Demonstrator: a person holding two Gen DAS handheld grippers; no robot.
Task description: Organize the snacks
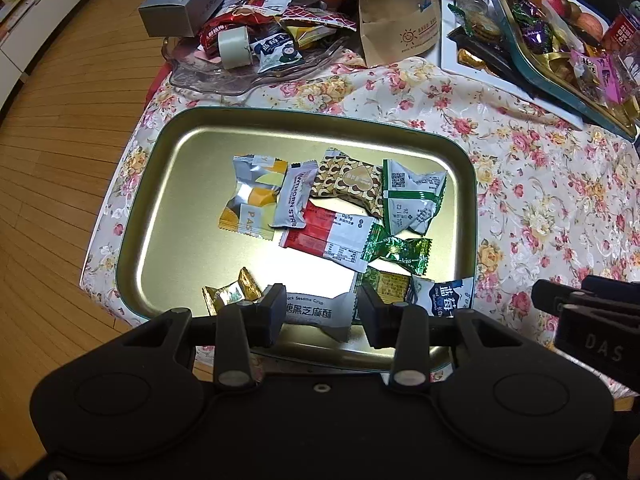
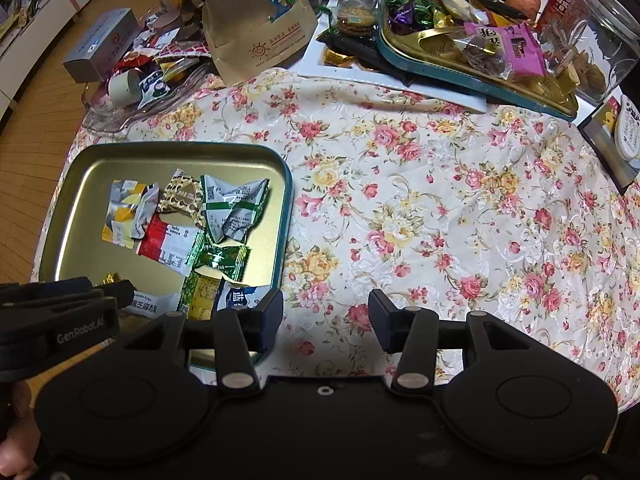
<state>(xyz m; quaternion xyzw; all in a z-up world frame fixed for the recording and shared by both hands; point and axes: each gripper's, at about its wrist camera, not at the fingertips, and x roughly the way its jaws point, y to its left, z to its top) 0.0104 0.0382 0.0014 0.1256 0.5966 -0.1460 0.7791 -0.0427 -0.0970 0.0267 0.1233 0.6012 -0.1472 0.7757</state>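
Note:
A gold tin tray with a green rim (image 1: 320,120) lies on the flowered tablecloth and holds several wrapped snacks. Among them are a yellow-grey packet (image 1: 252,200), a red-and-white bar (image 1: 328,236), a green candy (image 1: 400,254) and a gold candy (image 1: 230,292). My left gripper (image 1: 322,312) hangs open over the tray's near edge. A white sesame-crisp packet (image 1: 316,314) lies flat on the tray under its gap. My right gripper (image 2: 326,316) is open and empty over bare cloth, just right of the tray rim (image 2: 180,146).
At the back left a glass dish (image 1: 208,76) is heaped with snacks, beside a grey box (image 1: 184,0) and a paper bag (image 1: 396,12). A second green tin of sweets (image 2: 480,76) and a glass jar (image 2: 600,52) crowd the back right. The wooden floor (image 1: 60,160) lies beyond the table's left edge.

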